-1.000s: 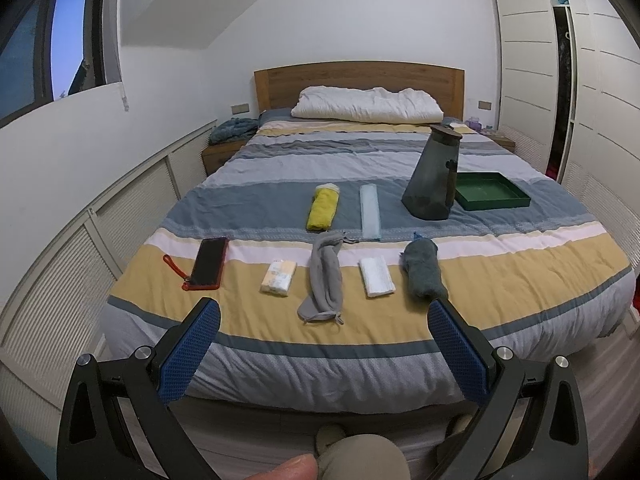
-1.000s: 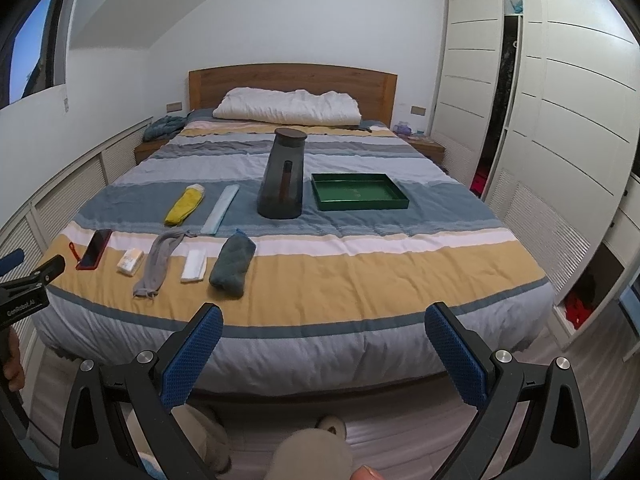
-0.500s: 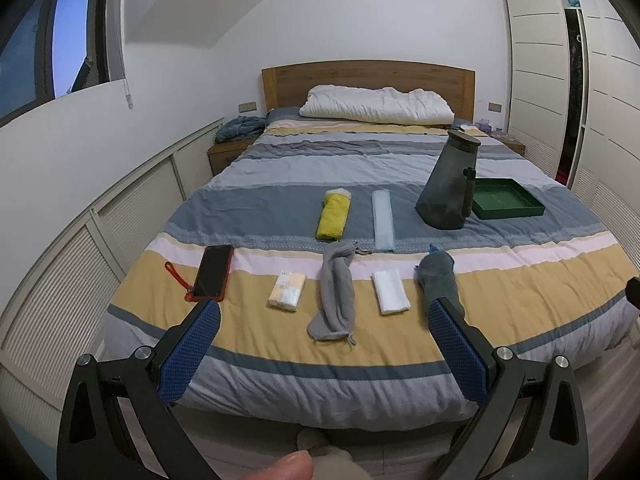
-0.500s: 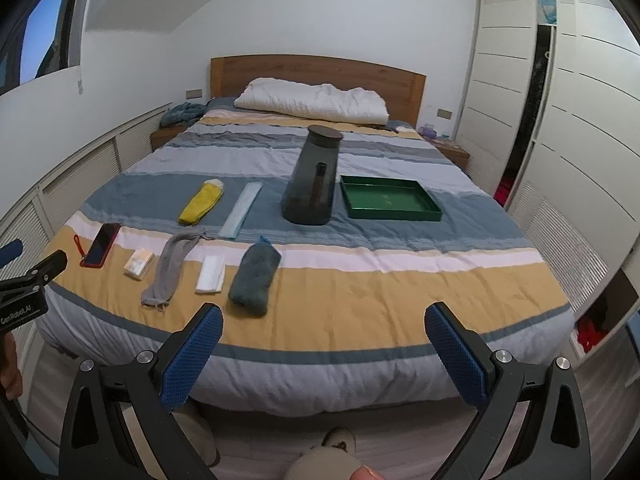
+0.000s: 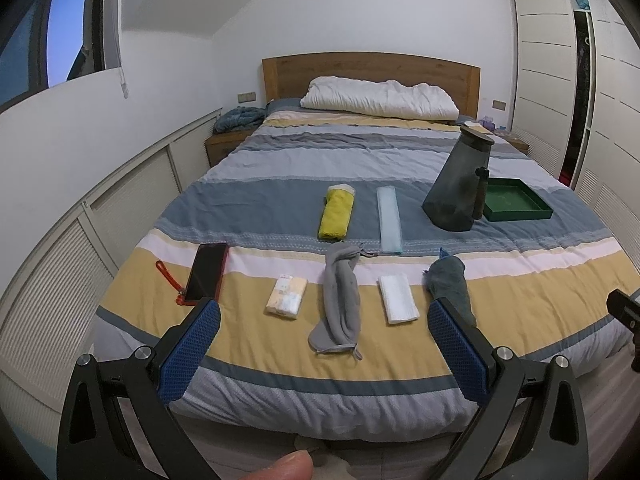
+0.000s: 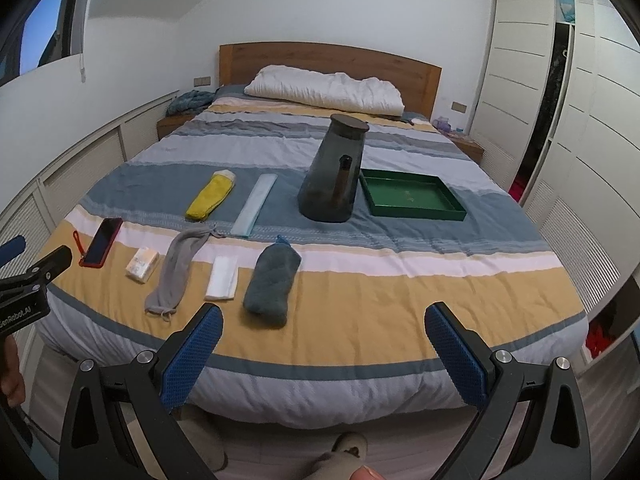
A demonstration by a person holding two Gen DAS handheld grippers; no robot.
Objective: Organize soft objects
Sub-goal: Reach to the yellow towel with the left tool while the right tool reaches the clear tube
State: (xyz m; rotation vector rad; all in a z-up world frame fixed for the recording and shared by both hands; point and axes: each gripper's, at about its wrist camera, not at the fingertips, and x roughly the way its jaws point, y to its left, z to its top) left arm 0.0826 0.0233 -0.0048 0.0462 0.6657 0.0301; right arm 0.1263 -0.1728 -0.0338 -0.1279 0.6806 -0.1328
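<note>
On the striped bed lie a grey sock (image 5: 340, 300) (image 6: 178, 266), a rolled dark teal cloth (image 5: 450, 286) (image 6: 272, 284), a folded white cloth (image 5: 398, 298) (image 6: 222, 272), a yellow rolled cloth (image 5: 337, 212) (image 6: 210, 196), a light blue strip (image 5: 389, 214) (image 6: 256, 204) and a tissue pack (image 5: 287, 295) (image 6: 142, 264). A green tray (image 5: 516, 200) (image 6: 412, 196) sits further back on the right. My left gripper (image 5: 324, 352) is open and empty at the foot of the bed. My right gripper (image 6: 322, 348) is open and empty, right of the teal cloth.
A dark grey jug (image 5: 458, 184) (image 6: 334, 172) stands beside the tray. A red phone with a strap (image 5: 206, 270) (image 6: 100, 242) lies at the left edge. A white pillow (image 5: 380, 96) is at the headboard. Wardrobes (image 6: 560, 120) line the right wall.
Both grippers have moved forward toward the foot of the bed, so the objects look nearer. Both stay open and empty.
</note>
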